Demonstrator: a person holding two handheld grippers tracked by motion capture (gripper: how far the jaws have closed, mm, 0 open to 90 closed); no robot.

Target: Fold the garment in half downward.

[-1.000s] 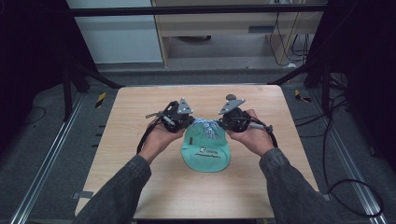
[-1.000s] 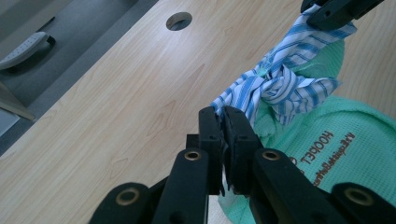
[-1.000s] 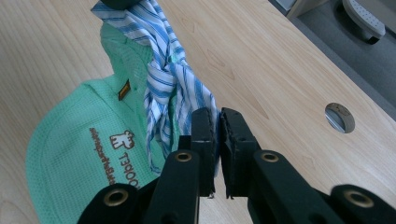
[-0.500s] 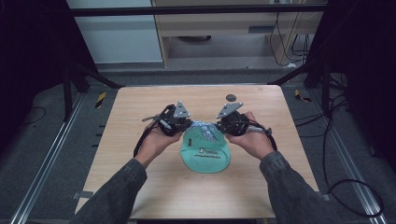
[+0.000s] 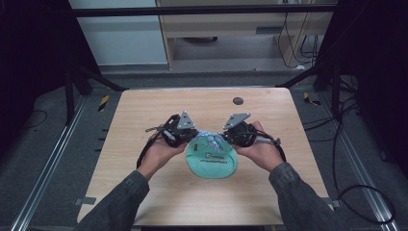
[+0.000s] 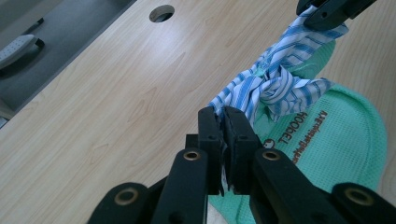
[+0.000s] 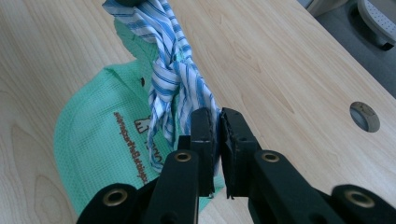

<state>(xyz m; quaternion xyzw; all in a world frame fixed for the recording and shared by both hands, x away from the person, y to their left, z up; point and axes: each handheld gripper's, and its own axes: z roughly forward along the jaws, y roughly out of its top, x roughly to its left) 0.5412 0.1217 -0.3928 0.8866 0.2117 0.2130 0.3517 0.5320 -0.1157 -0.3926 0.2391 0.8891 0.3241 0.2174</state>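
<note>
1. Desk [image 5: 144,192]: a light wood top carries all the work. Both tongs sit near its middle, with bare wood on every side of them.
2. Green pouch [image 5: 211,161]: a mint waffle-weave bag with printed lettering lies flat on the desk, below and between the two tongs. Its mouth points toward them.
3. Striped tie [image 6: 275,86]: a blue-and-white fabric strip at the pouch mouth, knotted at its middle. It runs taut from one set of tongs to the other, with the knot roughly midway between them.
4. Left tongs [image 6: 223,122]: jaws closed narrow on one end of the striped tie, just left of the pouch mouth.
5. Right tongs [image 7: 215,122]: jaws closed narrow on the other end of the tie, just right of the pouch mouth.
6. Step in hand, as judged: tightening the knot at the pouch mouth by pulling the two ends apart.
7. Next move, as judged: draw both tongs outward with equal, level force until the knot seats. Uneven pull could drag the pouch sideways or slip an end from the jaws.
8. Cable hole [image 5: 237,100]: a round port in the desk beyond the right tongs, well apart from the work.
9. Obstructions: nothing lies in the outward path of either set of tongs.
</note>
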